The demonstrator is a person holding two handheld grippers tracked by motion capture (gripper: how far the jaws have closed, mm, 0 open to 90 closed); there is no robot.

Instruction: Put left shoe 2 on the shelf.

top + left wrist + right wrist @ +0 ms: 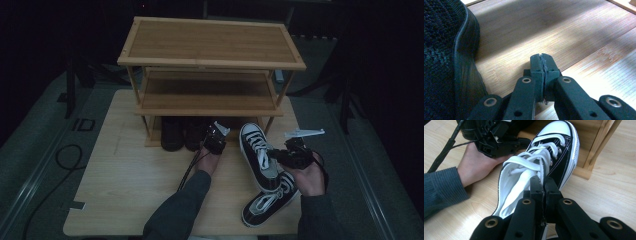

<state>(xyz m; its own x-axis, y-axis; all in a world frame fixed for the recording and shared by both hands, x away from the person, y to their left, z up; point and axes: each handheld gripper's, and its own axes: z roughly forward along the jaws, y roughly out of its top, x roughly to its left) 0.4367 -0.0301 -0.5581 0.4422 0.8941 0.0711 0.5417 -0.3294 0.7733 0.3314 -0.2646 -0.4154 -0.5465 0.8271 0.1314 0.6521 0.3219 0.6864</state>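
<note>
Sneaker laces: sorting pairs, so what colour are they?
White laces on the black sneaker, clearest in the right gripper view.

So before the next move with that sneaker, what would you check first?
1. Right tool shut on sneaker: looks pinched at the laces, ok.
2. Left tool free of load: shut, nothing between the jaws, ok.
3. Bottom shelf has room beside the dark shoes: ok.
4. Second sneaker out of the way: partly under the first, not ok.
5. Grip firm enough to lift: cannot tell.
</note>
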